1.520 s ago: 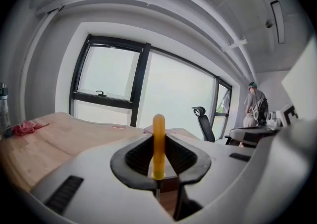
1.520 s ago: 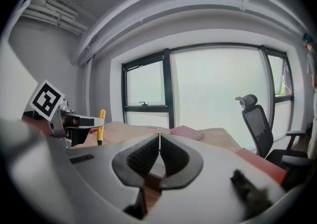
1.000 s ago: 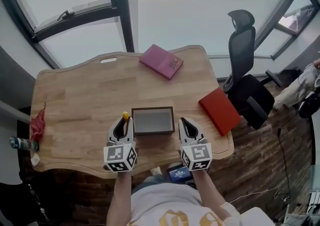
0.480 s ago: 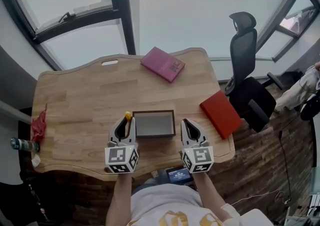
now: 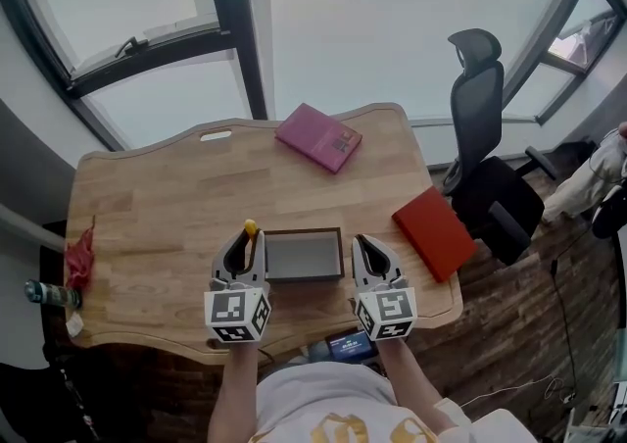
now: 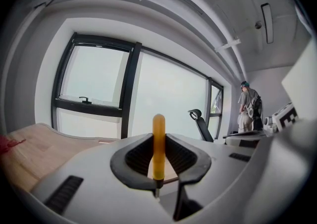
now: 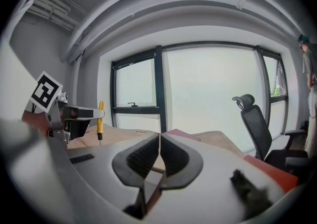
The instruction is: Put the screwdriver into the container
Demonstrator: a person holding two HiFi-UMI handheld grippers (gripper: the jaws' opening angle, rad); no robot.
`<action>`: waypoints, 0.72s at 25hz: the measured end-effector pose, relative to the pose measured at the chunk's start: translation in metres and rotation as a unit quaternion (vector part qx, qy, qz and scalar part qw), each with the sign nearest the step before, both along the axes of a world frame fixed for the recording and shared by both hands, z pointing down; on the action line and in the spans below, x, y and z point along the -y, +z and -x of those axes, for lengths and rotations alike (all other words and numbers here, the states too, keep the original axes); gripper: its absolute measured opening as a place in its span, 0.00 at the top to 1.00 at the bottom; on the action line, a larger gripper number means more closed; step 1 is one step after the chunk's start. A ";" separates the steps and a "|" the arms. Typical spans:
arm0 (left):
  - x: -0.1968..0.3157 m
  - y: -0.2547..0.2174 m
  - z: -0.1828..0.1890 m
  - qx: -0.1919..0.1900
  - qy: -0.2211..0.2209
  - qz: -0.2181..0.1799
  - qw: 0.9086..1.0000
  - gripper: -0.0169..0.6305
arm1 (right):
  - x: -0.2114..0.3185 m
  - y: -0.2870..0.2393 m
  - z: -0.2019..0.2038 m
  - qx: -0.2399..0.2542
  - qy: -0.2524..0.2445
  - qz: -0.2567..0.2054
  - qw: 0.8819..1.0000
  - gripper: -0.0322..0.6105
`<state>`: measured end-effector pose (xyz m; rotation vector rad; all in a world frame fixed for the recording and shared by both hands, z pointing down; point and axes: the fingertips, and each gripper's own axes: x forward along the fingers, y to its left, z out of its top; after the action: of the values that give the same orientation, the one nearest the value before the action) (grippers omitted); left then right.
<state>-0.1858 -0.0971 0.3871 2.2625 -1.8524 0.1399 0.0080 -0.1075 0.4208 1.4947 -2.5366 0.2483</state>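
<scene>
Left gripper (image 5: 243,251) grips the screwdriver (image 6: 158,144), long axis upright, yellow handle up and tip down. Container (image 5: 306,258) lies just right of it, between both grippers, so a short rightward carry should do. Right gripper (image 5: 369,251) is closed and empty.

a light wooden table (image 5: 157,206) with a wavy edge and a slot cut near its far side carries four things. a dark-rimmed rectangular container (image 5: 304,257) with a grey floor sits near the front edge. a flat pink book (image 5: 317,137) lies at the far side, a flat red book (image 5: 434,232) at the right edge, and a crumpled red scrap (image 5: 78,260) at the left edge.
</scene>
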 end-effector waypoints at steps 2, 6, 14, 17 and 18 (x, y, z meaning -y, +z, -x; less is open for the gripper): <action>0.003 0.004 0.000 -0.001 0.001 0.005 1.000 0.85 | 0.004 0.003 0.000 0.002 0.003 0.006 1.000 0.90; 0.008 0.010 0.001 0.001 0.001 0.012 1.000 0.85 | 0.005 0.006 0.003 0.000 0.001 0.011 1.000 0.90; 0.017 0.031 -0.006 -0.001 0.025 0.043 0.999 0.85 | 0.008 0.016 0.004 -0.007 0.001 0.024 1.000 0.90; 0.020 0.044 -0.013 -0.004 0.044 0.067 0.997 0.85 | 0.011 0.020 0.002 -0.008 0.003 0.031 0.999 0.90; 0.020 0.047 -0.015 -0.004 0.048 0.072 0.996 0.85 | 0.011 0.021 0.001 -0.008 0.005 0.033 0.999 0.90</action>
<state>-0.1711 -0.1175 0.4341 2.2507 -1.6718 0.2704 0.0072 -0.1187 0.4422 1.4784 -2.4840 0.3163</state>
